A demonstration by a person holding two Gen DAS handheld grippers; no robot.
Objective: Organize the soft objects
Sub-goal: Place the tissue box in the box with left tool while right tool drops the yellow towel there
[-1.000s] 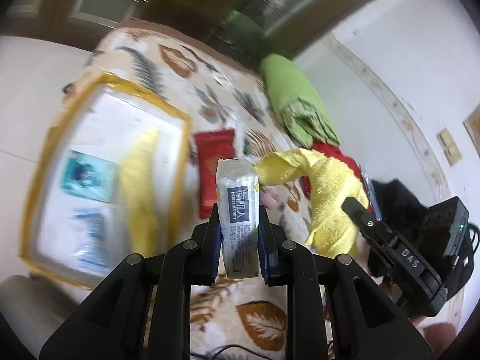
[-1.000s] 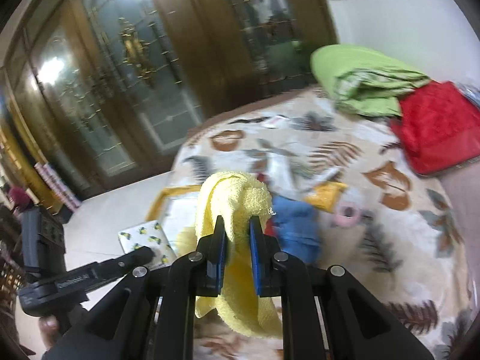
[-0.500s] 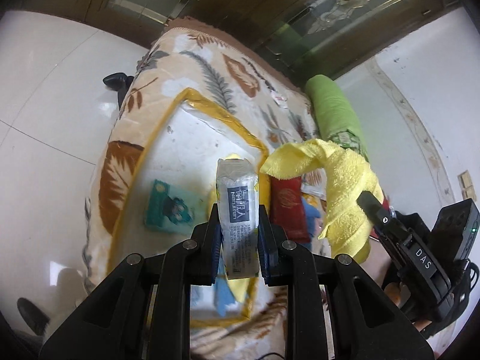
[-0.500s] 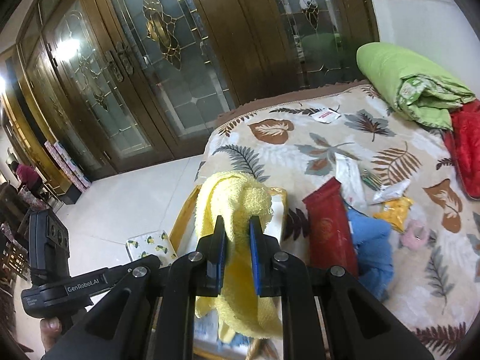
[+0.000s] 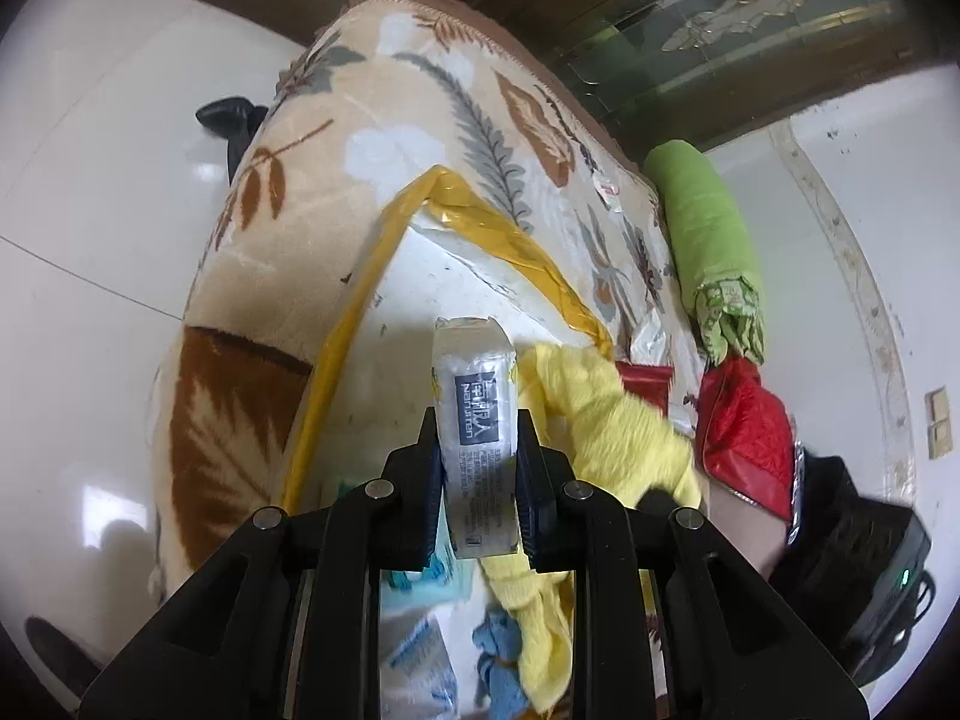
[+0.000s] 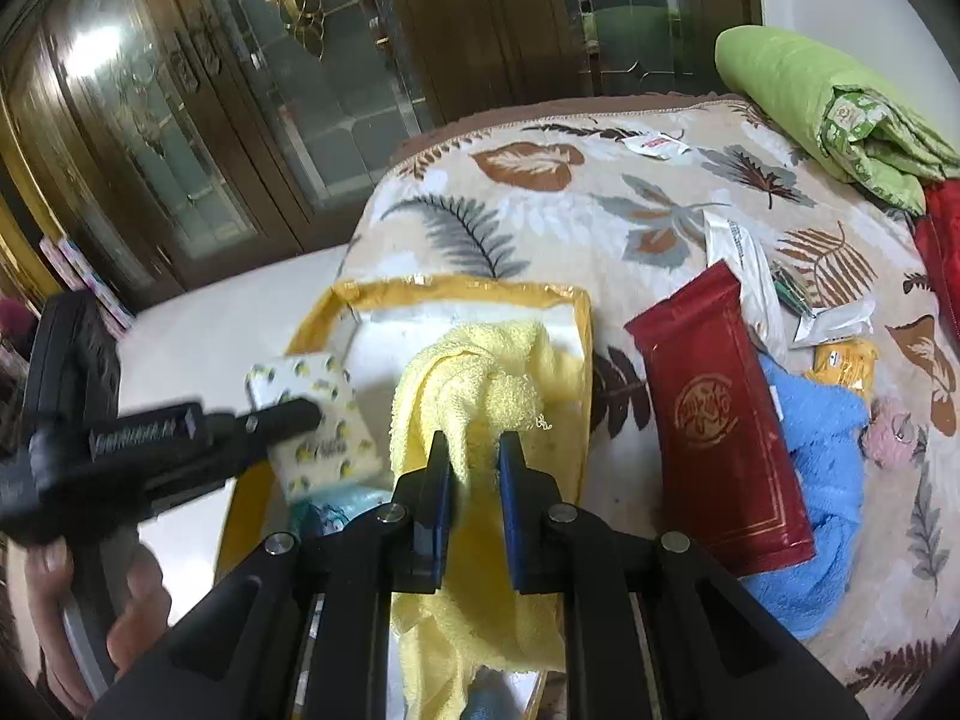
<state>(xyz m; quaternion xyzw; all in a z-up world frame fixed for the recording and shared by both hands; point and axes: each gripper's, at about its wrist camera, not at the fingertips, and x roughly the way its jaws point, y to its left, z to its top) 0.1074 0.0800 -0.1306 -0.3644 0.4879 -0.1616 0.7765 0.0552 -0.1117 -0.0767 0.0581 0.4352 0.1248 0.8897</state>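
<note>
My left gripper [image 5: 477, 438] is shut on a white tissue pack [image 5: 477, 420], held above the yellow-rimmed white storage bag [image 5: 480, 222] that lies on the leaf-print blanket. My right gripper [image 6: 471, 459] is shut on a yellow towel [image 6: 474, 384], which hangs over the same bag [image 6: 456, 291]. In the right wrist view the left gripper's fingers [image 6: 282, 414] and its lemon-print tissue pack [image 6: 318, 420] are at the left, over the bag. The yellow towel also shows in the left wrist view [image 5: 600, 414], to the right of the tissue pack.
On the blanket [image 6: 540, 210] right of the bag lie a dark red pouch [image 6: 714, 420], a blue towel [image 6: 822, 456], small packets [image 6: 840, 360] and a pink item [image 6: 894, 429]. A green folded quilt [image 6: 810, 90] and red fabric [image 5: 744, 426] sit farther off. White floor lies left.
Both grippers have moved over the storage bag and come lower toward it, each still holding its item. The yellow towel now hangs down into the bag.
</note>
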